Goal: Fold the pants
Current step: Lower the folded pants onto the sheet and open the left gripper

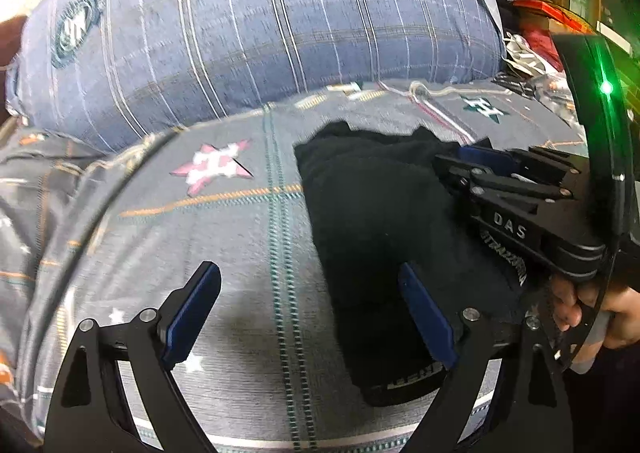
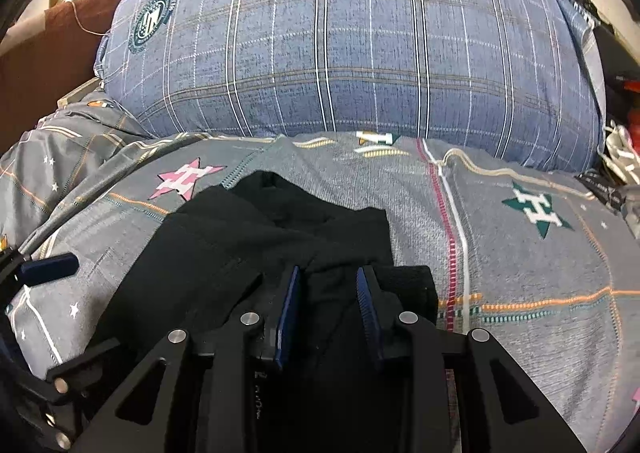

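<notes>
One plaid pillow (image 2: pixel 352 41) just beyond the black pants (image 2: pixel 256 237).

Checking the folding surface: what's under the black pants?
The black pants lie on a grey star-patterned bedsheet. The sheet directly beneath them is covered.

- Both wrist cameras are looking steeply down, close over the bedspread (image 1: pixel 248 237)
- Both are facing the plaid pillow (image 2: pixel 352 41) and sharing the black pants (image 2: pixel 248 245)
</notes>
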